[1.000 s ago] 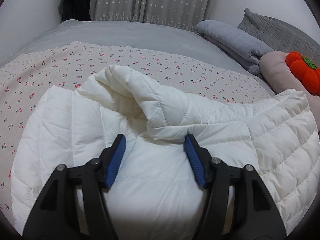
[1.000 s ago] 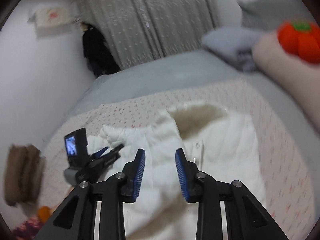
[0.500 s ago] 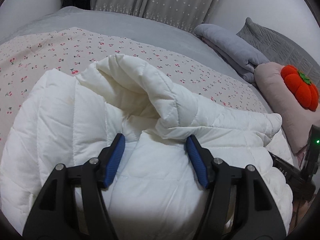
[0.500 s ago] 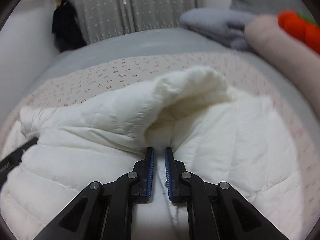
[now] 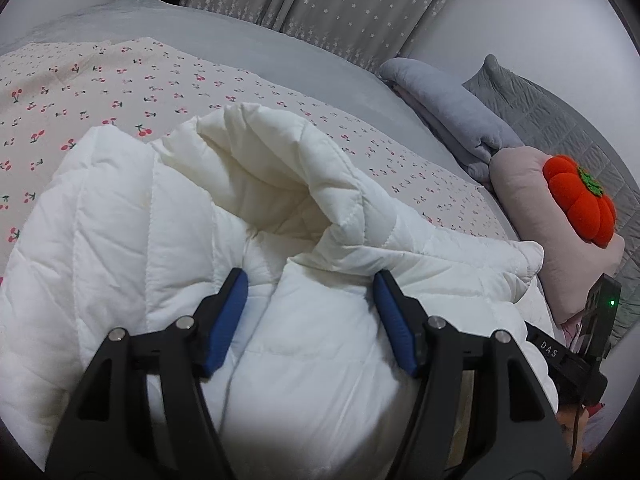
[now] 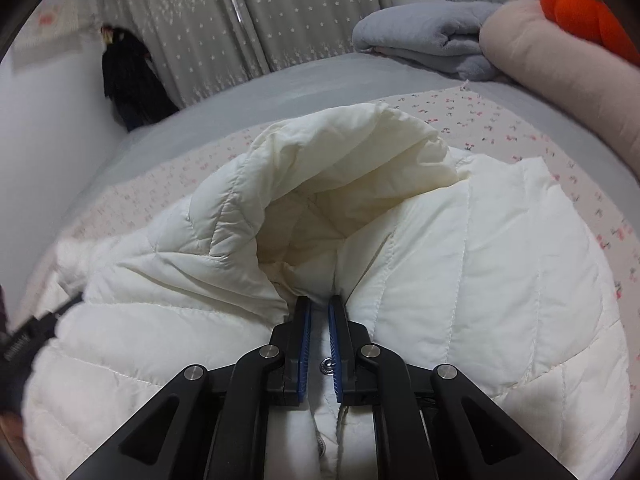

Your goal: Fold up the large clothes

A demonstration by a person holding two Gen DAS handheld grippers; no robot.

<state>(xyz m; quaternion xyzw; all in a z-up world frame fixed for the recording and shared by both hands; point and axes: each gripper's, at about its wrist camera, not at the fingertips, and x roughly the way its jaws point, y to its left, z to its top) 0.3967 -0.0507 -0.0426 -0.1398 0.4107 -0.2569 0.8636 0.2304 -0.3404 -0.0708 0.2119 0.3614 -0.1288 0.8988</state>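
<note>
A white quilted puffer jacket lies on the bed, its hood standing up in a loose arch. My left gripper rests on the jacket below the hood, fingers wide apart with a puffy bulge between them. My right gripper sits at the jacket front just under the hood. Its jaws are nearly together and opening slightly, pinching the snap-button strip. The right gripper's body shows at the left wrist view's right edge.
A cherry-print sheet covers the grey bed. At the head end lie a folded grey blanket, a pink pillow and an orange pumpkin plush. Starred curtains hang behind, with a dark garment by the wall.
My right gripper came down from above onto the jacket front and narrowed its jaws on the strip under the hood. The left gripper stayed on the jacket and rolled slightly.
</note>
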